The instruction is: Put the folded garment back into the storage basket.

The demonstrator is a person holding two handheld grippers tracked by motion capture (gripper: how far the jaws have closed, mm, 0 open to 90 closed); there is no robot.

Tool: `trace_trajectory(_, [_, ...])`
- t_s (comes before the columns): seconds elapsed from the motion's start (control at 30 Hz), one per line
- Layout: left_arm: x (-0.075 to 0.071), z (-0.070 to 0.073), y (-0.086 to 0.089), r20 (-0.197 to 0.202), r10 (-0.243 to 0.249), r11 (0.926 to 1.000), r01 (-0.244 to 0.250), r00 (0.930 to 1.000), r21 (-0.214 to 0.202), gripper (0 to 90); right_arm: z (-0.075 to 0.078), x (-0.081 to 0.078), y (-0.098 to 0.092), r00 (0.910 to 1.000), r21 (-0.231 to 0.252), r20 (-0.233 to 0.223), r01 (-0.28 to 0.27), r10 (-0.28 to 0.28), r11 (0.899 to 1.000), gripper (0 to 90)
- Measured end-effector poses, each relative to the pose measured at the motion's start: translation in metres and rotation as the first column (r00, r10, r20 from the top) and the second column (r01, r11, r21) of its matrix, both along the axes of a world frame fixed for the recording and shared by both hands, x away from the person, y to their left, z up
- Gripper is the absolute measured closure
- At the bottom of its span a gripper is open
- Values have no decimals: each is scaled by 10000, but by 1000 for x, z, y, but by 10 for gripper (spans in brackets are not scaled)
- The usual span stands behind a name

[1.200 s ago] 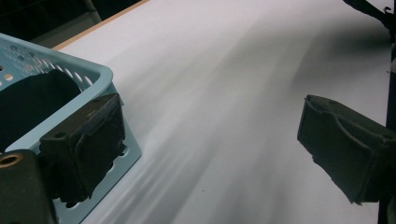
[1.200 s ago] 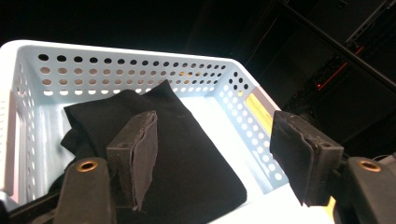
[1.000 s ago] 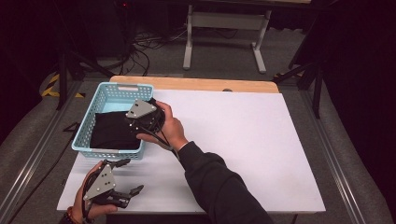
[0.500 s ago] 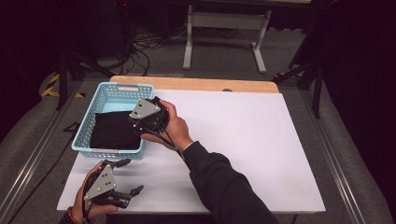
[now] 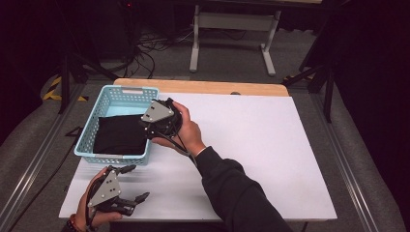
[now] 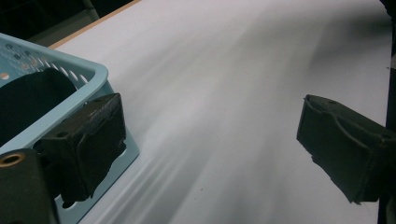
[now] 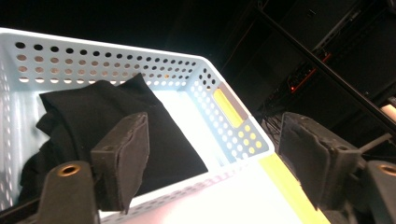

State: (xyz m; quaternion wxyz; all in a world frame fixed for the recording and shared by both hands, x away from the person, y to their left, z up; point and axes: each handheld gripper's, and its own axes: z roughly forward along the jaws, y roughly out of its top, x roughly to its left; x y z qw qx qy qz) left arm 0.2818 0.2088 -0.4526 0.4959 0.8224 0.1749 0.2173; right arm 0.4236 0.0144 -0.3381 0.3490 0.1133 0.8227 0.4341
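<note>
One folded black cloth (image 5: 120,134) — perforated basket (image 5: 126,92)

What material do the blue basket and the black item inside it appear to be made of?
The blue basket looks like moulded plastic, matte to slightly glossy: thin walls with regular punched holes and a handle slot. The black item appears to be soft matte fabric, folded with limp creases; its exact fibre cannot be told.

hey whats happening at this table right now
A person works at a white table with a handheld gripper in each hand. The right gripper sits at the edge of a light blue basket that holds a folded black cloth. Its jaws have just been opening, with nothing between them. The left gripper rests near the front left corner of the table, jaws open and empty.
</note>
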Motion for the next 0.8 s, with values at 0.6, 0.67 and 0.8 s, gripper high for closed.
trace_trajectory(0.6, [1,-2,-2,-24,9,9999,-9,10000,136,87,7,-8,-23,9991,-27,330,274,-273,9996,209])
trace_trajectory(0.67, [1,-2,-2,-33,9,9999,-8,10000,160,88,7,-9,-26,9990,19,332,288,-289,9996,206])
trace_trajectory(0.8, [2,-3,-3,-42,30,9999,-29,10000,136,88,8,-12,-32,9988,18,373,332,-332,9994,197])
